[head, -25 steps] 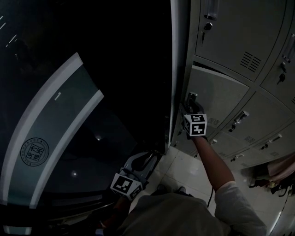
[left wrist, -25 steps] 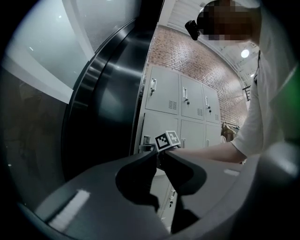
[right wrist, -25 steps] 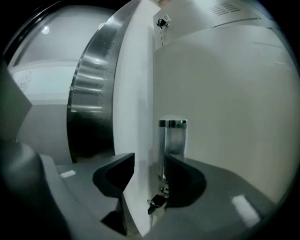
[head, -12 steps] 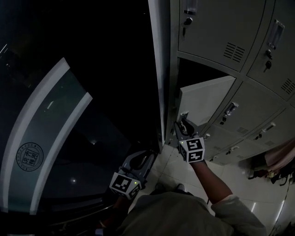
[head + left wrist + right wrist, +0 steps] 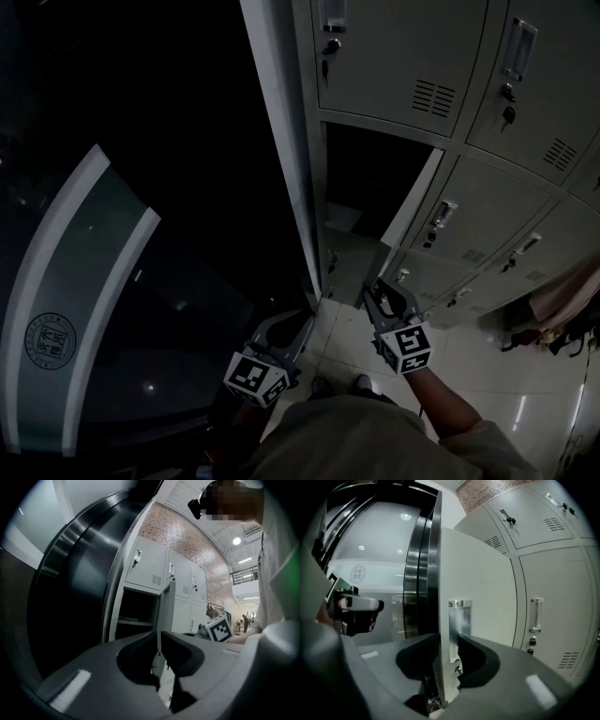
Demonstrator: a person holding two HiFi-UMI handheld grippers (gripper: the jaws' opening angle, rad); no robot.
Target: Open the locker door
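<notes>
The grey locker door (image 5: 411,202) stands swung out from its dark compartment (image 5: 367,178), seen nearly edge-on in the head view. My right gripper (image 5: 382,292) is at the door's lower free edge. In the right gripper view its jaws (image 5: 447,639) straddle the door (image 5: 480,573) just below the metal handle plate (image 5: 460,616); they are closing and press on the edge. My left gripper (image 5: 298,328) hangs low by the floor, away from the lockers. Its jaws (image 5: 158,639) stand slightly apart with nothing between them, pointing toward the open door (image 5: 166,606).
Closed locker doors with locks and vents (image 5: 394,56) surround the open one. A dark curved glass wall with a round emblem (image 5: 49,339) fills the left. Pale floor tiles (image 5: 342,352) lie below. Clothes hang at the far right (image 5: 562,319).
The right gripper has drawn back toward me with the door's edge, and the door has swung from nearly closed to wide open. The left gripper has stayed low.
</notes>
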